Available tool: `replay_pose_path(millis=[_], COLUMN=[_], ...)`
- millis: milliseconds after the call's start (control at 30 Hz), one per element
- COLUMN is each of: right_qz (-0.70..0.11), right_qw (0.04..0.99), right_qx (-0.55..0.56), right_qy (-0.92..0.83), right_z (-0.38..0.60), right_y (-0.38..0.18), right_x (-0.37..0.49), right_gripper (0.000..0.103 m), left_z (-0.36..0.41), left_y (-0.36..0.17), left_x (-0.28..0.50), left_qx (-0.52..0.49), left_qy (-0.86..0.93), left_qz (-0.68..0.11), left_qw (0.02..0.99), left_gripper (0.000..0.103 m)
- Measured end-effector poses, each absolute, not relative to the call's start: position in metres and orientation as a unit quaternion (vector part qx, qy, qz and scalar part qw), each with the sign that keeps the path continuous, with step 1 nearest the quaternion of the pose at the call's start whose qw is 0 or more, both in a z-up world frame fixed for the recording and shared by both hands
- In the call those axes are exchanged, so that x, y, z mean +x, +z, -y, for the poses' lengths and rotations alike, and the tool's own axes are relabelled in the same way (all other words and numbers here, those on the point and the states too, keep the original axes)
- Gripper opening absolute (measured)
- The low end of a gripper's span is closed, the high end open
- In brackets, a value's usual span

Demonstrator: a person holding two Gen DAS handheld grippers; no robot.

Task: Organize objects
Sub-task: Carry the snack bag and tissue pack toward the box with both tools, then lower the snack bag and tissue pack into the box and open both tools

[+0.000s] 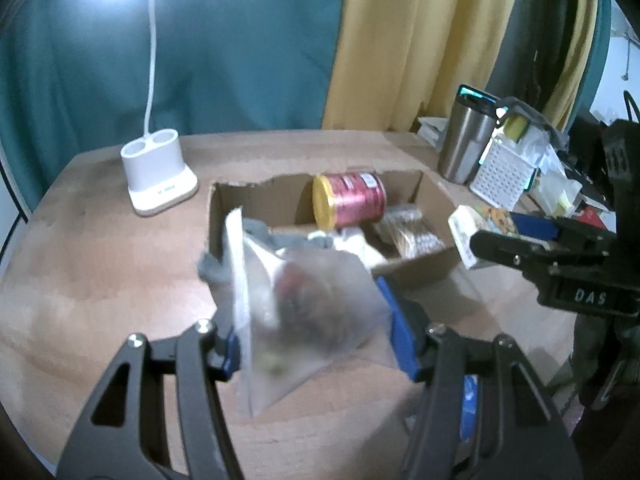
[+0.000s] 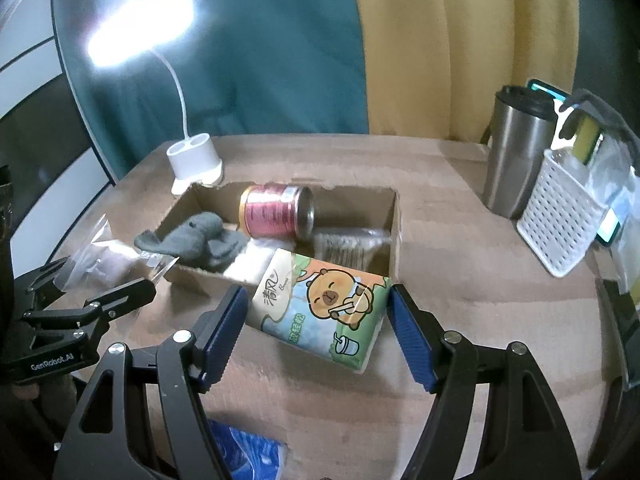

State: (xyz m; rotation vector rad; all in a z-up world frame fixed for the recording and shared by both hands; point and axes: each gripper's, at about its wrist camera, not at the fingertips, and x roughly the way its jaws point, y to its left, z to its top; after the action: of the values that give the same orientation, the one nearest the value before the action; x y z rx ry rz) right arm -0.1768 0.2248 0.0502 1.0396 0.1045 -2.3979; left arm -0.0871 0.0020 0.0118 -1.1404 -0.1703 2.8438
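Left wrist view: left gripper (image 1: 316, 332) clamps a clear plastic zip bag (image 1: 304, 312) at frame centre, before the open cardboard box (image 1: 224, 216). Right gripper (image 2: 312, 330) squeezes a green cartoon-printed tissue pack (image 2: 324, 308) at the box's near edge, lower centre.

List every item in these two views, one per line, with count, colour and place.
open cardboard box: one, brown, middle of the wooden table.
metal can with pink label: one, on its side in the box.
grey plush elephant: one, in the box, at its rim.
white desk lamp: one, lit, beyond the box.
steel tumbler with black lid: one, silver, right of the box.
white perforated plastic basket: one, beside the tumbler.
clear plastic zip bag: one, between the fingers of the left hand-held gripper.
green cartoon-print tissue pack: one, between the fingers of the right hand-held gripper.
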Motion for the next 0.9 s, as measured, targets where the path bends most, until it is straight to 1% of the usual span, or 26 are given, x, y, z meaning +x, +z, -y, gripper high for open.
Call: replay_pose_path(millis=[367,900], right_qz=[-0.048,-0.047], right_qw=[0.281,0.299], right_qx=[0.389,0.427], right_qy=[-0.876,-0.852], right_z=[-0.207,-0.188], right_y=[0.045,0.014], right_x=[-0.205,-0.24], right_gripper=[0.075,0.075], left_z=[0.012,0.022], left_y=[0.005,-0.022], left_x=[-0.128,-0.188], left_qx=[-0.377,-0.4], left_qy=[0.924,0.914], left_qz=[0.061,0.068], left_qw=[0.017,0.001], left_gripper=[0.06,0.06])
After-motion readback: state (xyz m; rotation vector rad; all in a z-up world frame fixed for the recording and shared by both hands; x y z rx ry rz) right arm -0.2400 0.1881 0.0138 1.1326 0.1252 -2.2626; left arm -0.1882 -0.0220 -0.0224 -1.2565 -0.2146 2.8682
